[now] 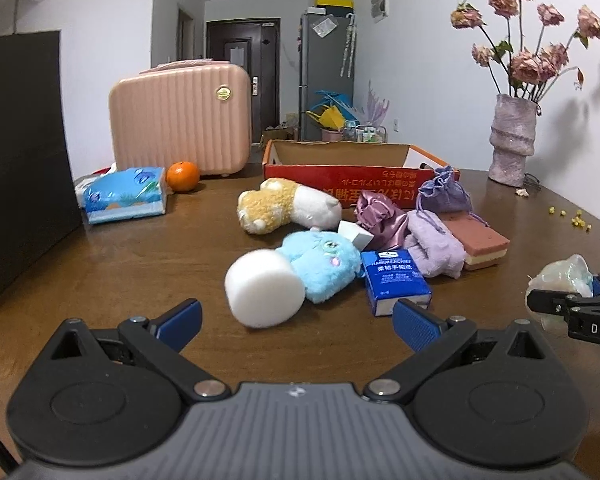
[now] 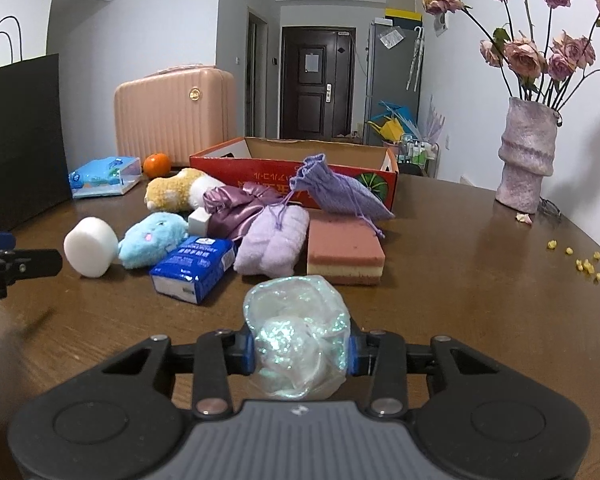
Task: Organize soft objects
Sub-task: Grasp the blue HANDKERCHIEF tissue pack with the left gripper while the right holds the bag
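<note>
My right gripper [image 2: 301, 350] is shut on a crumpled iridescent pouch [image 2: 298, 334], both blue pads pressing its sides; the same pouch [image 1: 562, 280] shows at the right edge of the left wrist view. My left gripper [image 1: 296, 322] stands open and holds nothing, just short of a white foam cylinder [image 1: 264, 288]. Behind the cylinder lie a blue plush [image 1: 320, 262], a blue tissue pack [image 1: 396, 280], a folded lilac towel [image 1: 436, 246], a pink sponge [image 1: 480, 242], a satin purple bag [image 1: 380, 216], a lilac drawstring pouch [image 1: 444, 192] and a yellow-white plush [image 1: 288, 204]. An open red cardboard box [image 1: 340, 178] stands behind them.
A black paper bag [image 1: 20, 160] rises at the left. A pink case [image 1: 180, 118], an orange [image 1: 183, 176] and a blue wipes pack [image 1: 126, 194] sit at the back left. A vase of dried roses [image 1: 512, 140] stands back right, with yellow crumbs [image 1: 572, 216] nearby.
</note>
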A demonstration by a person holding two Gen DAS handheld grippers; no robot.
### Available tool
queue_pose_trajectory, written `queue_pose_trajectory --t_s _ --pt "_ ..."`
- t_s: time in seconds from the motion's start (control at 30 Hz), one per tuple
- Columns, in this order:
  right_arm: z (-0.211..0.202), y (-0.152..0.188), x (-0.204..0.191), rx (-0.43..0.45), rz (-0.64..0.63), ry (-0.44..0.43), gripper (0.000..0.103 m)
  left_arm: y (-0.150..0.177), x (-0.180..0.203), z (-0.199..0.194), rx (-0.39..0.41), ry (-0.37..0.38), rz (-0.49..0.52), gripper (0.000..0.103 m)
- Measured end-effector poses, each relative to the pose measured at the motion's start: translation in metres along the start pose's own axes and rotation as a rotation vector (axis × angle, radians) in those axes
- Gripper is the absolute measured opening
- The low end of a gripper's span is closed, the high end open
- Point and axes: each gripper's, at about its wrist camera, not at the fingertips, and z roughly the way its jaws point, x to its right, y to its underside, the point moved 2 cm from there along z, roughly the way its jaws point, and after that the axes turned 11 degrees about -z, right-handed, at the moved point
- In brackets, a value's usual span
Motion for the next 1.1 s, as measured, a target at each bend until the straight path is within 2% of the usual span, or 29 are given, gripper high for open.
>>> queue_pose_trajectory --t_s 0.37,0.63,0.83,1.1 --pt "0.013 -0.012 0.013 0.014 0.003 0.022 0.038 -0.022 0.035 0.018 -0.010 0.048 0.086 0.103" --pt "0.022 -0.016 0.028 0.026 0.013 0.048 0.038 -0.029 0.058 0.044 -0.088 0.076 0.084 0.103" --pt "0.031 -0.019 0.040 0.036 0.032 0.061 0.038 -0.026 0.078 0.066 -0.159 0.065 0.103 0.103" --pt "0.041 -0.021 0.057 0.052 0.077 0.082 0.038 -0.023 0.094 0.094 -0.237 0.052 0.058 0.102"
